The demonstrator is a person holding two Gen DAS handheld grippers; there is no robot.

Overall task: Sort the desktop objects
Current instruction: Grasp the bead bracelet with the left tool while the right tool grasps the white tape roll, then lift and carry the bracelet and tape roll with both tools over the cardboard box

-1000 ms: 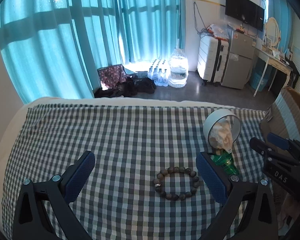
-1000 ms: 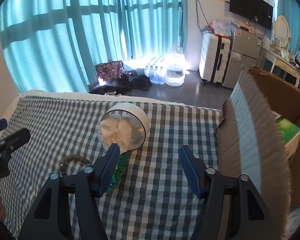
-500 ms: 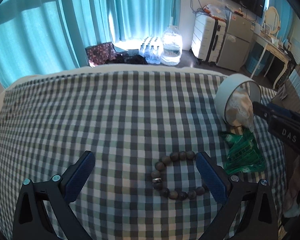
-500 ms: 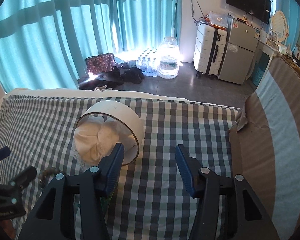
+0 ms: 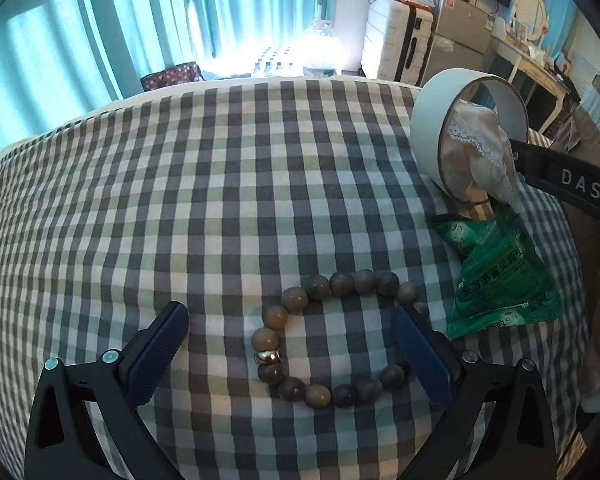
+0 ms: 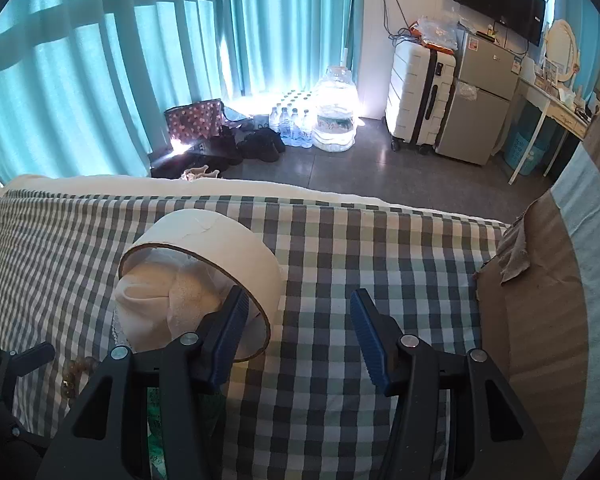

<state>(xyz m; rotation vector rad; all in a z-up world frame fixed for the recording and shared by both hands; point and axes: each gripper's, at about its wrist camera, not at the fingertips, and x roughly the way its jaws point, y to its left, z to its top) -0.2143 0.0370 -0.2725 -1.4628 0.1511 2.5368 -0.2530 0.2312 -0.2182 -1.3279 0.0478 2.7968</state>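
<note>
A brown bead bracelet (image 5: 331, 340) lies on the checked cloth (image 5: 180, 200), between the wide-open fingers of my left gripper (image 5: 292, 344), low over it. A green sachet (image 5: 503, 276) lies to its right. A white round box (image 5: 455, 120) lies on its side with cream lace cloth (image 5: 479, 160) spilling out. In the right wrist view the box (image 6: 220, 248) is just ahead-left of my open right gripper (image 6: 296, 320); its left finger (image 6: 228, 332) overlaps the box rim. Bracelet beads (image 6: 76, 368) show at lower left.
A cardboard box (image 6: 539, 300) with a torn flap stands at the cloth's right edge. Beyond the table are teal curtains, water bottles (image 6: 323, 120), a white suitcase (image 6: 419, 92) and a small fridge (image 6: 479, 112).
My left gripper has moved forward and down so the bracelet now sits between its fingers. My right gripper has closed in on the white round box.
</note>
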